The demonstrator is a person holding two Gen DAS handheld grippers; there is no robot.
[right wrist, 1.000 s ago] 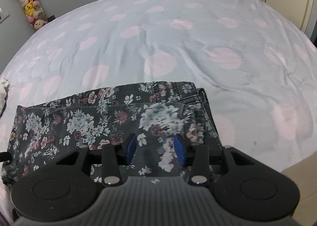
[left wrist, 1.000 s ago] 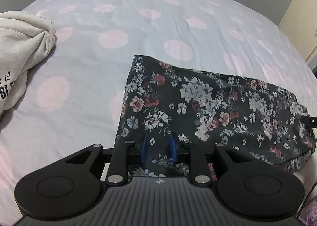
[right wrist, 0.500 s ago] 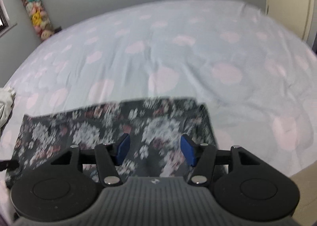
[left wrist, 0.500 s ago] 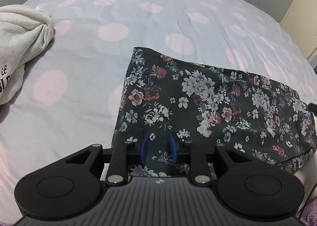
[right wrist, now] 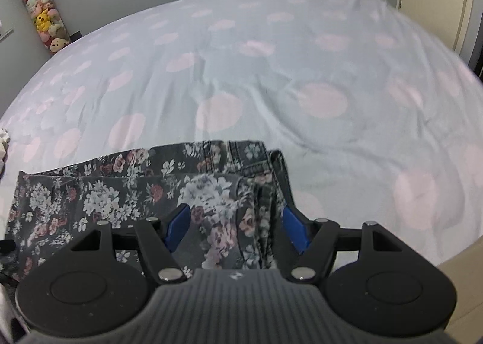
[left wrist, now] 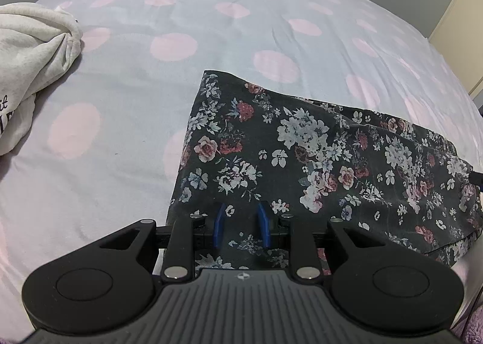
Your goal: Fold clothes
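On the polka-dot bed [left wrist: 169, 96], the floral trousers [left wrist: 302, 144] lie folded lengthwise; right gripper [right wrist: 235, 223] has spread its fingers off the waistband end since a second ago, left gripper [left wrist: 241, 224] remaining clenched on the hem end, suggesting that fold is set.

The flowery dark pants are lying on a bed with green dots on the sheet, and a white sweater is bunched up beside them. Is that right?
Almost. The dots on the bed sheet are pink, not green; the left wrist view shows them clearly. The rest holds: the flowery dark pants lie on the bed, and a white sweater is bunched up off to their side.
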